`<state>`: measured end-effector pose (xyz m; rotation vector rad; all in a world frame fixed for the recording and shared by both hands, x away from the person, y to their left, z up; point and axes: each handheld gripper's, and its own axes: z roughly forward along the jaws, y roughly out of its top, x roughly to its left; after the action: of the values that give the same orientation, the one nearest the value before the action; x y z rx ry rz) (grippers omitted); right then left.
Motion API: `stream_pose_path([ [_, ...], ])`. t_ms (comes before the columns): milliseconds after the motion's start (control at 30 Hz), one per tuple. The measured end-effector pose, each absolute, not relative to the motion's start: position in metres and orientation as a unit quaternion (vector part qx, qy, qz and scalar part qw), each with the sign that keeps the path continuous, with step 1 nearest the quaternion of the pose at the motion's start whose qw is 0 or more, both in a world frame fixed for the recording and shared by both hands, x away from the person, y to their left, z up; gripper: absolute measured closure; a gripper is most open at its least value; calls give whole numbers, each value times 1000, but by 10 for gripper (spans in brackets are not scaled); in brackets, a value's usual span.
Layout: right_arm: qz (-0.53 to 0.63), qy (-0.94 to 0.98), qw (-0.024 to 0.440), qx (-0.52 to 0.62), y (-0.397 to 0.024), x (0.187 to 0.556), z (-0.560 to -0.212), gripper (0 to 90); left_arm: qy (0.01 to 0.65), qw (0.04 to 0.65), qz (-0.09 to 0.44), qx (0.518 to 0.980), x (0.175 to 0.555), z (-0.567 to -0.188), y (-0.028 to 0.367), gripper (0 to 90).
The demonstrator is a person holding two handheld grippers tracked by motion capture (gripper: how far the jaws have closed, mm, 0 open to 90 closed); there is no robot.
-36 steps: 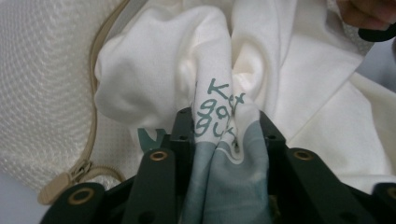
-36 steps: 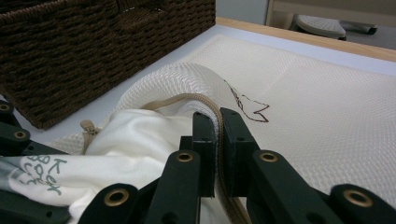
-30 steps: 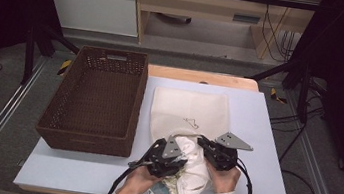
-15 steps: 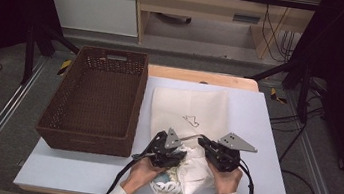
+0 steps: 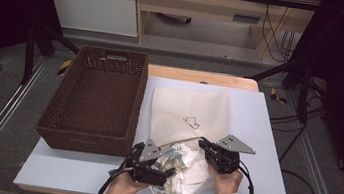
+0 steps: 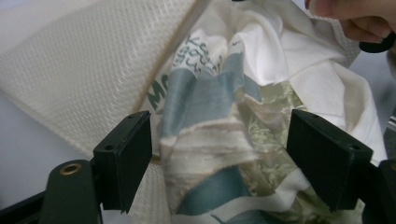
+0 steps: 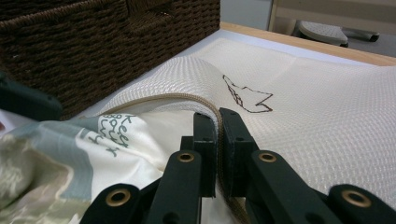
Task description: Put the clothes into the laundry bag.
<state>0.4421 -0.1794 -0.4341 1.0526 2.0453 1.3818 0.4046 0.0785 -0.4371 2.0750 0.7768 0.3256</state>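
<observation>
A cream mesh laundry bag (image 5: 189, 107) lies on the white table (image 5: 266, 134), its near mouth lifted. A white garment with blue-green print (image 5: 186, 173) bulges out of that mouth. My right gripper (image 5: 204, 144) is shut on the bag's zipper edge (image 7: 177, 98) and holds it up; in the right gripper view the jaws (image 7: 218, 126) pinch the seam. My left gripper (image 5: 165, 169) sits at the garment's left. Its jaws have just been opening and stand wide (image 6: 219, 163), with the printed garment (image 6: 210, 121) between them and untouched by the pads.
A dark wicker basket (image 5: 136, 107) stands on the table's left half, close beside the bag. The wooden table edge (image 5: 203, 77) runs behind. The person's other hand (image 6: 350, 18) shows at the top right of the left gripper view.
The left gripper has opened and let go of the garment, and has drawn back towards the person and to the left. The right gripper has kept still on the bag's edge.
</observation>
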Motion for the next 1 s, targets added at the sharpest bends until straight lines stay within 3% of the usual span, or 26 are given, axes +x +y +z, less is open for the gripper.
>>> stream_pose_path([
  [167,496,746,225,384,-178,444,-438,861,317,423,83,845,411,-454,67,305],
  [333,495,746,219,387,-176,445,-440,861,298,403,115,858,407,-445,59,655],
  [400,494,747,220,386,-176,445,-440,861,290,400,128,860,407,-439,56,702],
  [700,507,736,227,387,-182,443,-435,862,267,365,194,870,431,-422,38,699],
  [800,516,733,225,381,-183,440,-430,861,275,358,226,863,444,-437,38,621],
  [1000,506,744,219,376,-177,442,-435,861,297,400,212,841,444,-442,50,451],
])
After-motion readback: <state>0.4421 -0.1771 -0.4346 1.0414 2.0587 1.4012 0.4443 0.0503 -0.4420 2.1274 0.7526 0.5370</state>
